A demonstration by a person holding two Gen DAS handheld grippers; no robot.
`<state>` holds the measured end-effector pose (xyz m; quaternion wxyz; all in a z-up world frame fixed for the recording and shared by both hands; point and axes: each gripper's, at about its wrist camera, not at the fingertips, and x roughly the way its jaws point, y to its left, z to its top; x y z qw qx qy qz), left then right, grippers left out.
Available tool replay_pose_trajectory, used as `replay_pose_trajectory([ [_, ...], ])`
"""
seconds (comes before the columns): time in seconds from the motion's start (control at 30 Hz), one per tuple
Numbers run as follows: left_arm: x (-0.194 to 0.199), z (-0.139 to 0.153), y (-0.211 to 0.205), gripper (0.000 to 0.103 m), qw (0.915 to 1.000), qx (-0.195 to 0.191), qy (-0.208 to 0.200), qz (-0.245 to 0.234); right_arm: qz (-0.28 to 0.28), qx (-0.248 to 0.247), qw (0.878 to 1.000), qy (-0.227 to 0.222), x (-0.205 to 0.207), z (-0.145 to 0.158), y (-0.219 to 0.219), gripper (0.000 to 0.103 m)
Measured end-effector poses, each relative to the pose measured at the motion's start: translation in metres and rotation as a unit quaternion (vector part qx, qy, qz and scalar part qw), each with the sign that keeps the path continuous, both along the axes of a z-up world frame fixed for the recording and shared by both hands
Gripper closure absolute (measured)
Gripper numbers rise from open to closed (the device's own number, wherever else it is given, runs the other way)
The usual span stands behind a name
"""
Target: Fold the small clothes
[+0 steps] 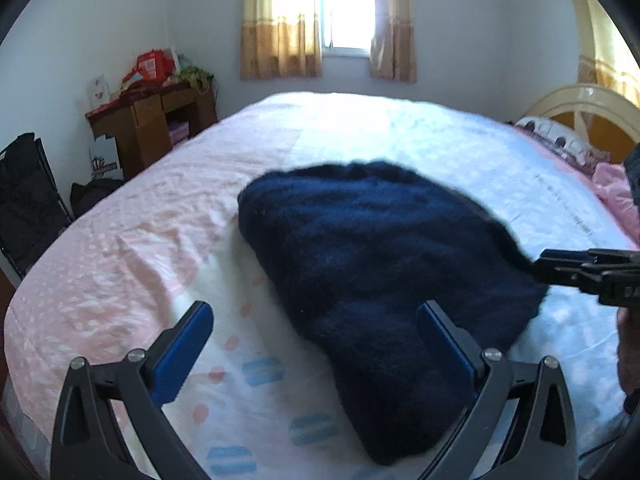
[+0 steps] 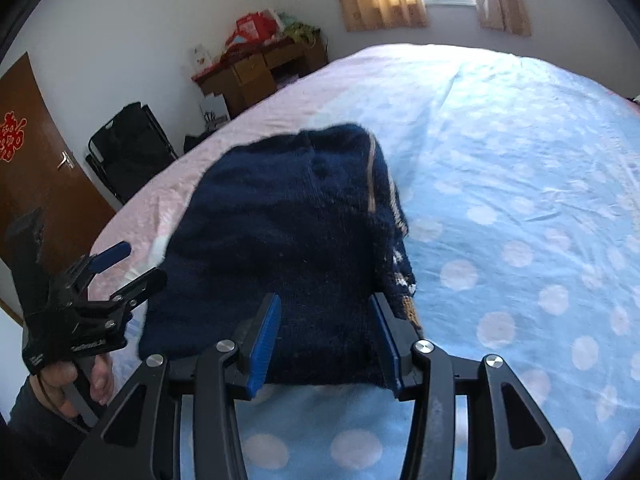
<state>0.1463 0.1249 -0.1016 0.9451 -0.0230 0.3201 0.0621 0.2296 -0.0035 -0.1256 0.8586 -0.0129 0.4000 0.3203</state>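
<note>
Black folding chair (image 1: 24, 196): far left, standing against the wall beside the bed.

Wooden desk (image 1: 156, 120): right of the chair, in the corner; red bags and clutter piled on top.

Left gripper (image 1: 316, 344): blue-padded fingers spread wide, holding nothing; hovers over the near edge of the bed, its right finger above the sweater's near left portion.

Bed (image 1: 120, 240): covered by a sheet, pink with pale spots at left, light blue with pink and white dots at right.

Navy knit sweater (image 1: 380, 264): folded into a compact bundle, lying on the bed roughly mid-sheet; a tan stripe and patterned trim show along its right edge in the right wrist view.

Right gripper (image 2: 326, 340): fingers partly apart, straddling the near edge of the sweater; whether the pads press the knit cannot be told.

Curtained window (image 1: 344, 8): back wall, centre.

Cream headboard (image 1: 580, 108): far right.
</note>
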Motion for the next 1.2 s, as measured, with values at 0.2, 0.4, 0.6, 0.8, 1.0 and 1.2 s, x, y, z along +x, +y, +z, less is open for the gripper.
replay_pose_trajectory([
  [0.2,-0.021,0.034,-0.008,0.000,0.9987,-0.007,-0.050,-0.006,-0.018,-0.016,0.996,-0.088,-0.040,0.033,-0.004,0.055],
  [0.4,-0.031,0.052,-0.017,0.000,0.9967,-0.007,-0.079,-0.019,-0.036,-0.012,0.988,-0.152,-0.064,0.062,-0.014,0.044],
  [0.6,-0.035,0.057,-0.022,0.000,0.9952,0.003,-0.095,-0.023,-0.048,0.002,0.983,-0.177,-0.074,0.075,-0.023,0.042],
  [0.8,-0.037,0.056,-0.024,0.000,0.9952,0.001,-0.095,-0.021,-0.056,0.010,0.982,-0.182,-0.079,0.079,-0.027,0.042],
  [1.0,-0.037,0.056,-0.023,0.000,0.9952,0.002,-0.096,-0.021,-0.062,0.013,0.980,-0.191,-0.085,0.081,-0.032,0.042],
  [1.2,-0.039,0.056,-0.026,0.000,0.9951,0.010,-0.096,-0.021,-0.074,0.021,0.975,-0.206,-0.093,0.088,-0.039,0.042],
])
